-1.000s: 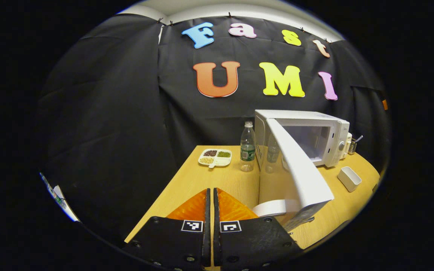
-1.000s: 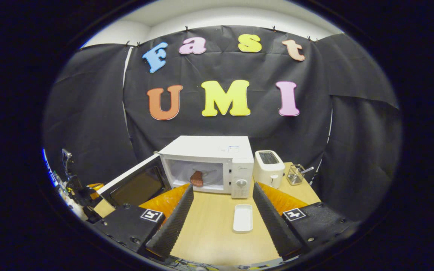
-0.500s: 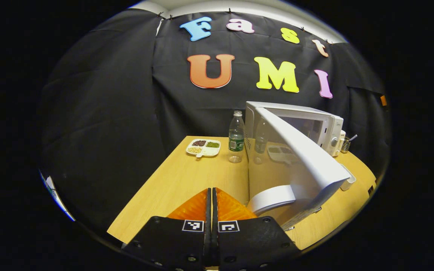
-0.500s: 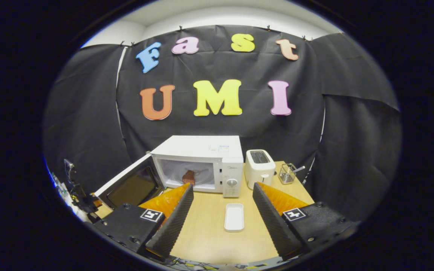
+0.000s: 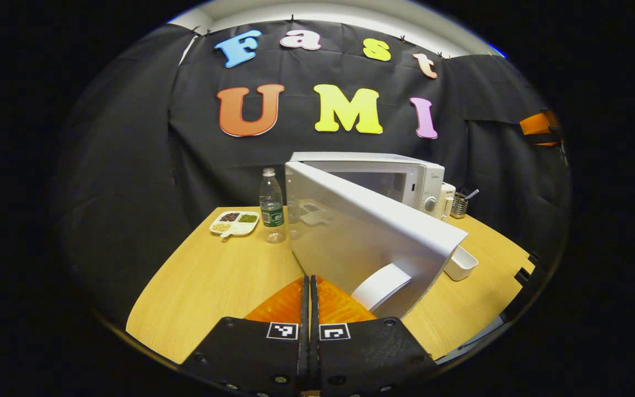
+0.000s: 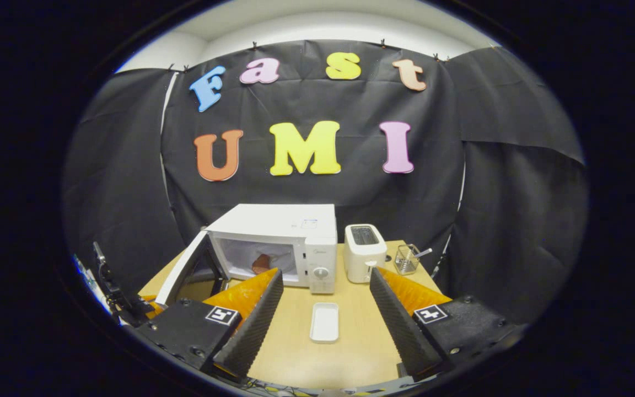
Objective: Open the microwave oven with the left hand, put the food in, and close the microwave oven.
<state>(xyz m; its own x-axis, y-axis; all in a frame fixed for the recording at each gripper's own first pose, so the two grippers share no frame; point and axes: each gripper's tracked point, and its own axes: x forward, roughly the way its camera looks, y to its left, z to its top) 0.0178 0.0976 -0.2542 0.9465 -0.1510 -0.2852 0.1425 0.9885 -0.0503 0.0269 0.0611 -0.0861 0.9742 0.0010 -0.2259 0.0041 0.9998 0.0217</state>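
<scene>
Microwave [image 6: 295, 242], one of them, sits at the back of my table [image 6: 345, 353] with one toaster [image 6: 364, 252] just beside it and one white dish [image 6: 324, 322] in front. Its white door [image 5: 367, 237] stands part open, hinged at its left, with its outer face toward my left gripper [image 5: 310, 286], whose fingers are clenched together on nothing. One reddish-brown piece of food [image 6: 262, 263] lies inside. My right gripper [image 6: 323, 298] is spread wide, empty.

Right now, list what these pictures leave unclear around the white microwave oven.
- Contact between shut left gripper and white microwave door: left gripper view, fingertips hide it.
- Reddish-brown food inside: right gripper view, too small to identify.
- Microwave oven cavity: left gripper view, door blocks it.
</scene>
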